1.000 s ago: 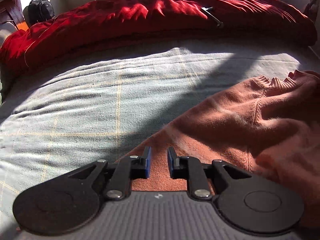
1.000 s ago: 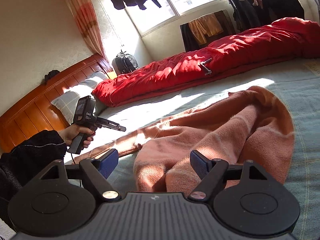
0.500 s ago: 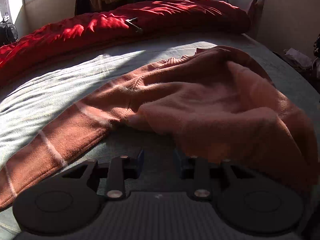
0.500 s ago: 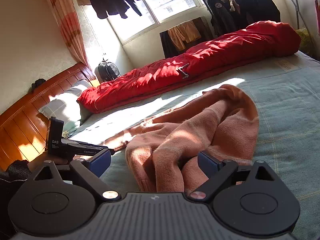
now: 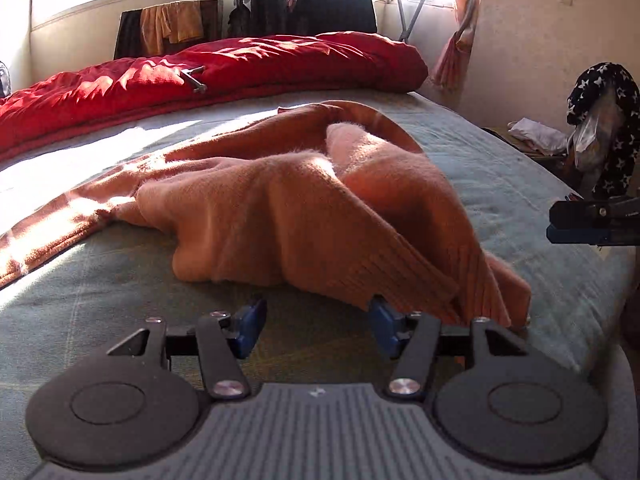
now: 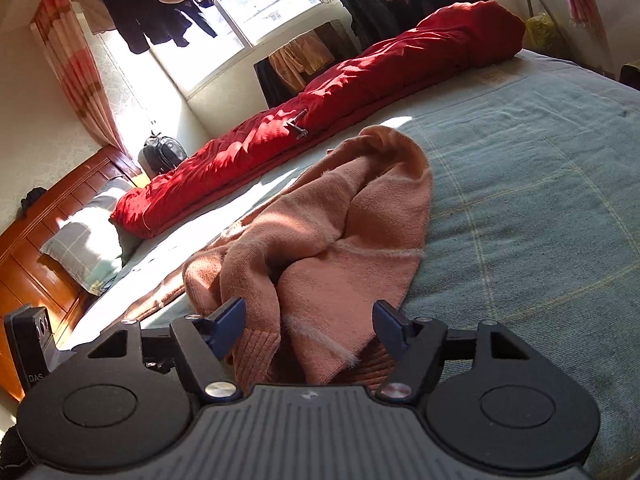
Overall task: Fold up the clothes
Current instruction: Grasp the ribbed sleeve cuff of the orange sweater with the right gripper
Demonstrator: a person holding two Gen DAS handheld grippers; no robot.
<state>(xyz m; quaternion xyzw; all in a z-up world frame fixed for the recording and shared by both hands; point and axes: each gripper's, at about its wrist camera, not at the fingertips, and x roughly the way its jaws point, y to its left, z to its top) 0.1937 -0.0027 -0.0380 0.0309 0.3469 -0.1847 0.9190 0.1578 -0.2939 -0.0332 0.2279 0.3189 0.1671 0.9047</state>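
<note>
Sweater (image 5: 304,216) in fuzzy salmon-pink knit lies bunched in soft ridges near the middle of the bed (image 5: 520,184), over a grey-green woven bedspread crossed by thin pale check lines. Its ribbed hem (image 5: 472,276) faces the near edge, and one long sleeve (image 5: 60,224) trails flat to the left into a bright patch of sun.

The left gripper (image 5: 316,330) sits low over the bedspread just before the hem, its blue-padded black fingers spread wide and empty — the right pad (image 5: 382,320) sits just beneath the hem's edge, though contact cannot be told. The right gripper (image 6: 308,320) is likewise released, its blue pads (image 6: 228,320) parted on either side of the sweater's near folds, with ribbed cuff fabric lying between them but nothing pinched.

Along the far side of the bed stretches a puffy red quilt (image 5: 200,76), creased and glossy in the light, with a small metal object resting on it. In the right wrist view a checked pillow (image 6: 80,248) leans against a polished wooden headboard (image 6: 48,216), and dark clothes (image 6: 136,12) hang by the window above.
</note>
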